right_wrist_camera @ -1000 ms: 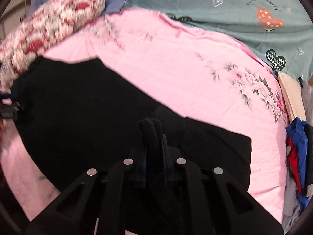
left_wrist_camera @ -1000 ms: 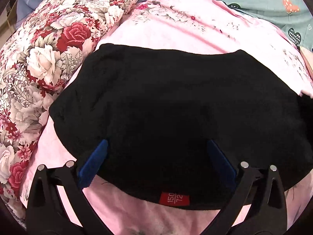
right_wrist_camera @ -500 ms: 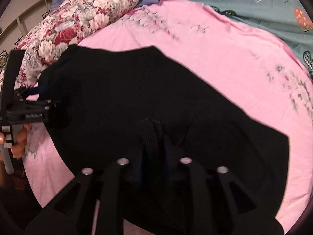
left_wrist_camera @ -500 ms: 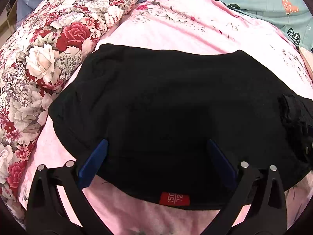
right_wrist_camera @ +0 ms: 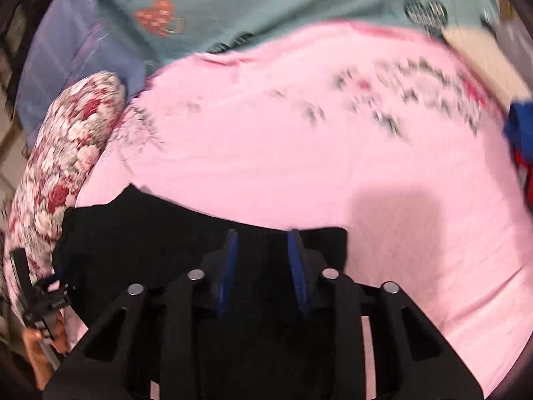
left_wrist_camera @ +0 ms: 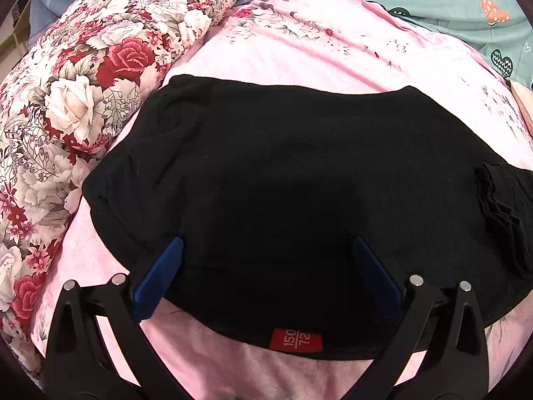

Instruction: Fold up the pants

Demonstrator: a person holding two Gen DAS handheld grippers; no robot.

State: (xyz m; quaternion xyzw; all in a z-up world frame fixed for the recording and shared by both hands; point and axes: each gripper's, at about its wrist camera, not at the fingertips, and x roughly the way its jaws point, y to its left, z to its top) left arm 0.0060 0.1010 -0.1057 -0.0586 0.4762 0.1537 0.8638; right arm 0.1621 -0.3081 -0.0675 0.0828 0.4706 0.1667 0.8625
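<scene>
Black pants (left_wrist_camera: 283,166) lie folded on the pink sheet (left_wrist_camera: 333,60), with a red size label (left_wrist_camera: 295,339) at the near edge. A bunched fold of cloth (left_wrist_camera: 499,200) rests on their right side. My left gripper (left_wrist_camera: 266,240) is open wide, and its blue pads (left_wrist_camera: 160,276) hover over the near part of the pants. In the blurred right wrist view, my right gripper (right_wrist_camera: 263,233) sits over the right end of the pants (right_wrist_camera: 133,233). Its jaws stand apart and are closing, and the pads press on nothing. The left gripper (right_wrist_camera: 43,300) and a hand (right_wrist_camera: 40,356) show at the left.
A long floral pillow (left_wrist_camera: 83,100) lies against the left side of the pants. A teal sheet with hearts (left_wrist_camera: 433,0) covers the far side. A pile of blue and red clothes (right_wrist_camera: 523,140) sits at the right edge of the pink sheet.
The right gripper carried a bunch of black cloth leftwards over the pants, let it go and swung away with its jaws apart. The fold now lies on the pants' right side. The left gripper stayed still.
</scene>
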